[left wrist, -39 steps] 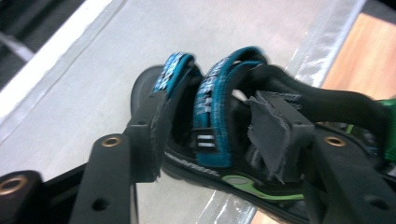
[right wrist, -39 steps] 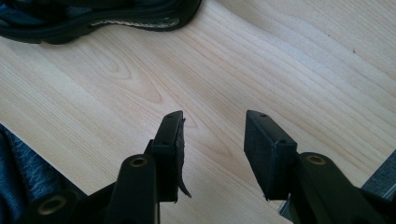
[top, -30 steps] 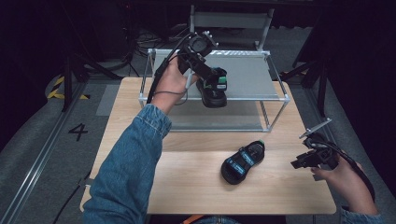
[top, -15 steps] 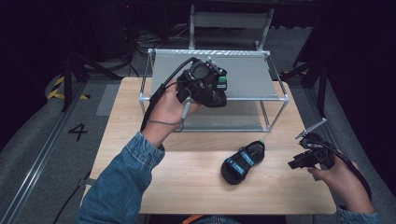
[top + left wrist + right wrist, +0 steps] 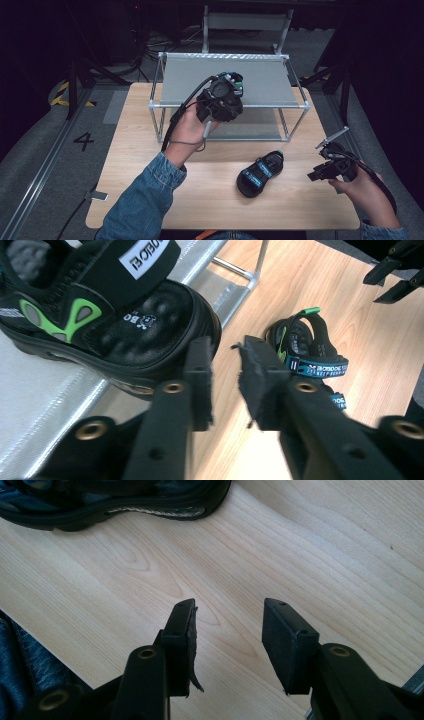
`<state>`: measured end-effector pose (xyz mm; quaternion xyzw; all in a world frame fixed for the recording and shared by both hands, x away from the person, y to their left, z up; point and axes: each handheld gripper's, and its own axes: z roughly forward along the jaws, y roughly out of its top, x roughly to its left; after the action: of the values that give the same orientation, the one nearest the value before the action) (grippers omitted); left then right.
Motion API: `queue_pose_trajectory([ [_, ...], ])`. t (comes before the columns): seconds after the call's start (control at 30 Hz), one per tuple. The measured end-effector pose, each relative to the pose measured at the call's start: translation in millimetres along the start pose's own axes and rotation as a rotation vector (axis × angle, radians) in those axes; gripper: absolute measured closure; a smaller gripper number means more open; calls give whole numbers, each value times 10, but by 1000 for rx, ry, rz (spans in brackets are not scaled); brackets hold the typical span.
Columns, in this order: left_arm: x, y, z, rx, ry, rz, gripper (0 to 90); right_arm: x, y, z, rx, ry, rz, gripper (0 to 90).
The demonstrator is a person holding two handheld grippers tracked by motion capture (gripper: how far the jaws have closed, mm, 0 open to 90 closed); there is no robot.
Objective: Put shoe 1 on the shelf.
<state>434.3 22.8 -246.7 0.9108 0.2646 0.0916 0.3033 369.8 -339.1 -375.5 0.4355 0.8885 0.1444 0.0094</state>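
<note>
The left hand-held gripper (image 5: 235, 90) hovers at the front edge of the rack's (image 5: 230, 80) top shelf, toward 12 o'clock on the bench (image 5: 150, 165). Compared with a second ago it has come back toward the person and sunk a little, and the green-trimmed sandal (image 5: 100, 320) it then carried now lies on the grey shelf. In the left gripper view that sandal rests just beyond the jaws at about 10 o'clock, apart from the pads (image 5: 200, 375), and nothing sits between them: the jaws have just been closing on empty air, so this gripper is released, its pads nearly together.

The second sandal (image 5: 260, 172) (blue strap, same make by the look of it) lies on the bench toward 5 o'clock from the bench's middle, well apart from the rack. The right hand-held gripper (image 5: 320, 167) rests near the bench's right edge at 3 o'clock of that sandal, in the same spot as before; its jaws stand apart over bare wood (image 5: 225, 620), gripping nothing.

I judge one sandal as shelved and the placing step finished; what remains is picking up the blue-strapped one, and the right gripper is nearest to it
</note>
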Motion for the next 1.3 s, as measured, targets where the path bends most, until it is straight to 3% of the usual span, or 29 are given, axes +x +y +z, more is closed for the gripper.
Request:
queue_pose_trajectory([
  [0.1,-3,2,60,26,33,-2,849,5,4,6,0,3,-1,578],
  [0.33,38,1,67,5,27,-27,895,7,8,14,-1,1,-6,577],
  [0.43,49,13,105,8,94,-33,895,15,14,16,3,-3,-4,577],
  [0.77,248,42,225,-12,104,-88,895,11,21,35,7,4,-8,578],
  [1.3,468,116,411,-9,141,-95,893,16,26,51,11,3,-9,577],
])
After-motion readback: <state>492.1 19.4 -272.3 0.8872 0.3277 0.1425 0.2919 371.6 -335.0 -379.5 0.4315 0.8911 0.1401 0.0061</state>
